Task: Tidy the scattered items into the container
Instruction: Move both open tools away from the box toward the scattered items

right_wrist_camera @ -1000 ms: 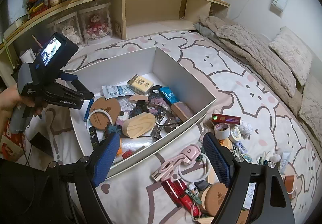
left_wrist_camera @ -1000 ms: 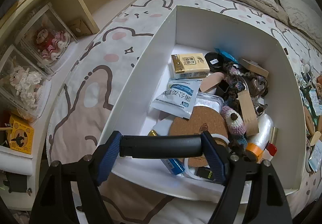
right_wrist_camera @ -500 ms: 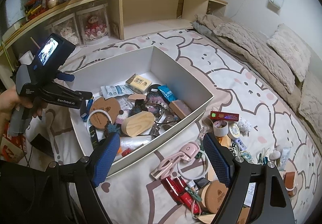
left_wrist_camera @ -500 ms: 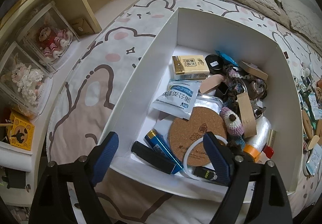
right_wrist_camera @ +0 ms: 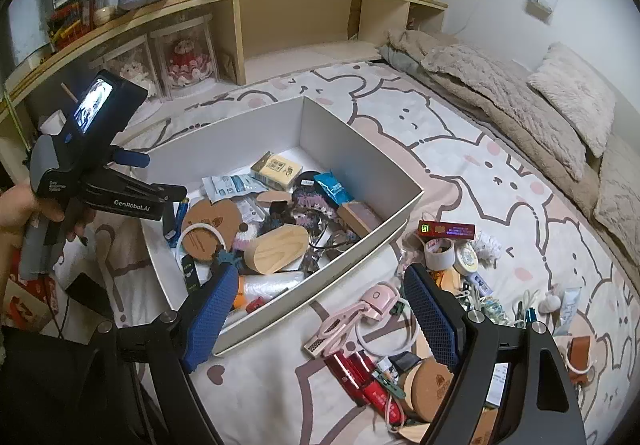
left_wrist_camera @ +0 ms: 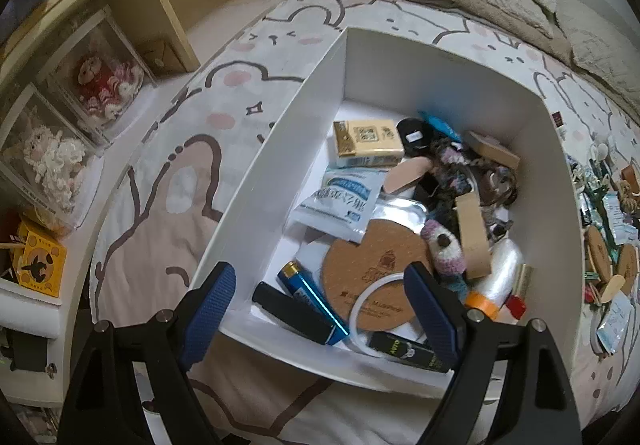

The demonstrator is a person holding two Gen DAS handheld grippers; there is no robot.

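Scattered items, among them a pink tool (right_wrist_camera: 352, 311), lie on the bed beside the white container's (right_wrist_camera: 362, 241) long wall, directly ahead of the right gripper (right_wrist_camera: 316, 321), released and empty. The left gripper (left_wrist_camera: 320, 309), also released, hovers over the container's near corner.

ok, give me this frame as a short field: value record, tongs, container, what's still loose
left tongs: open, empty, over the near end of the white box
right tongs: open, empty, above the loose clutter beside the box
black bar: lying in the box next to the blue battery
box contents: cork coaster, yellow carton, many small items
still out: pink clip tool, red case, tape roll
surface: cartoon-print bedsheet
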